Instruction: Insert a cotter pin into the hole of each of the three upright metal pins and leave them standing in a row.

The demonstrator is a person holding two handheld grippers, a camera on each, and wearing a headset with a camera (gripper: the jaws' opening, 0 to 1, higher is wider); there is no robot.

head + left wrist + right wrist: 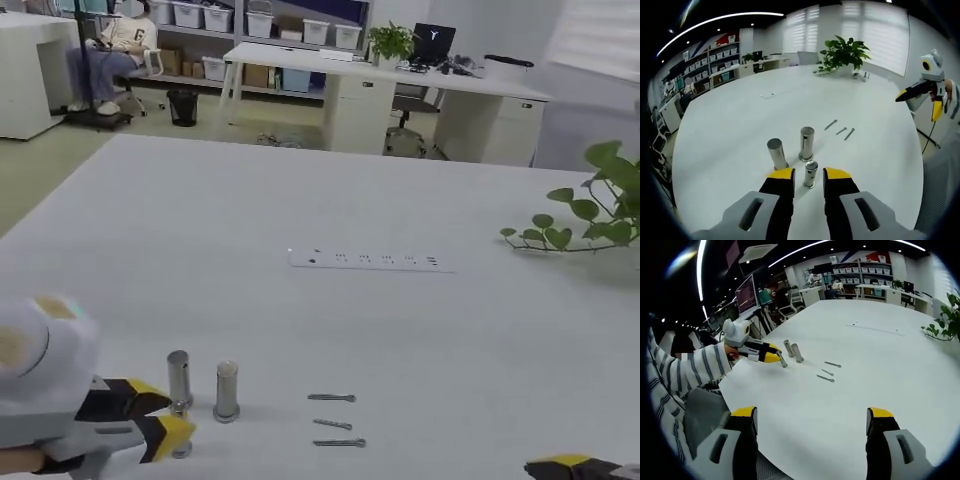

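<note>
Left hand-held gripper (808,176) straddles one pin (811,170) on white office table (420,330).

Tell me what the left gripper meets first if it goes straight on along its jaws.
The left gripper would first meet the nearest metal pin, which stands upright between its open jaw tips. Just beyond it stands another metal pin, though the fisheye makes depth uncertain.

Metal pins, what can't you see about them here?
- Holes in the three metal pins: too small and blurred, every view.
- Nearest metal pin, head view: mostly hidden behind the left gripper.
- Cotter pins: too small to see split ends.
- Right gripper, head view: cut off by the bottom edge.
</note>
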